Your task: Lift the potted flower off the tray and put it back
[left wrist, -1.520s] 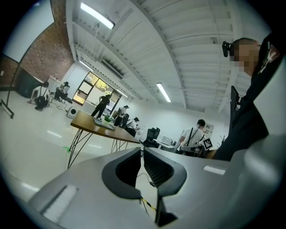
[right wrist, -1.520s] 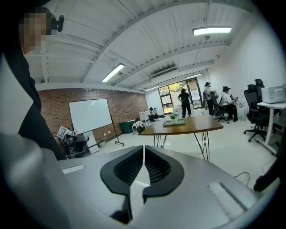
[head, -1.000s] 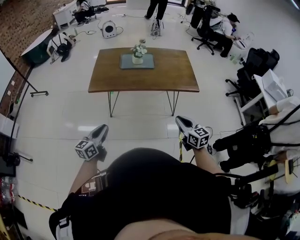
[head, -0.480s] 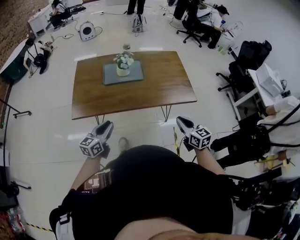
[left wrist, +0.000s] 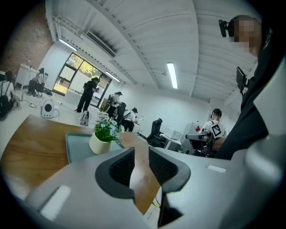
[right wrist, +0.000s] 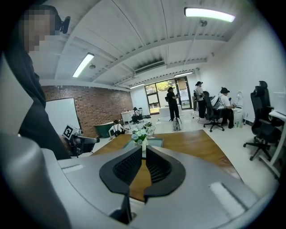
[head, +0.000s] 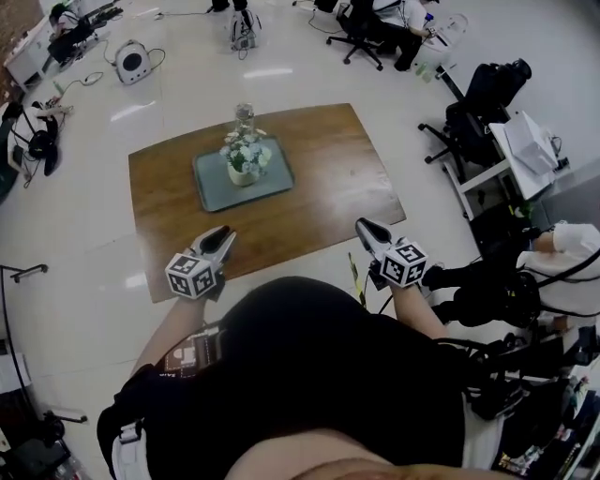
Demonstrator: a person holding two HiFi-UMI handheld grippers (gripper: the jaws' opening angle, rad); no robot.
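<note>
The potted flower point(head: 244, 161), white blooms in a cream pot, stands on a grey-green tray point(head: 211, 187) on the brown table point(head: 319, 187). It also shows in the left gripper view point(left wrist: 100, 142) and, far off, in the right gripper view point(right wrist: 141, 136). My left gripper point(head: 225, 234) hovers at the table's near edge, well short of the tray; its jaws are opening and hold nothing point(left wrist: 141, 154). My right gripper point(head: 364, 228) is level with it on the right, its jaws point(right wrist: 142, 152) all but together with nothing between them.
A clear glass jar point(head: 245, 114) stands just behind the tray. Office chairs point(head: 464, 122) and a white desk point(head: 525, 145) crowd the right side. A seated person point(head: 394, 11), a white round device point(head: 133, 63) and cables lie beyond the table.
The table has come much closer and lower in the head view. Both grippers, over bare floor before, now reach its near edge.
</note>
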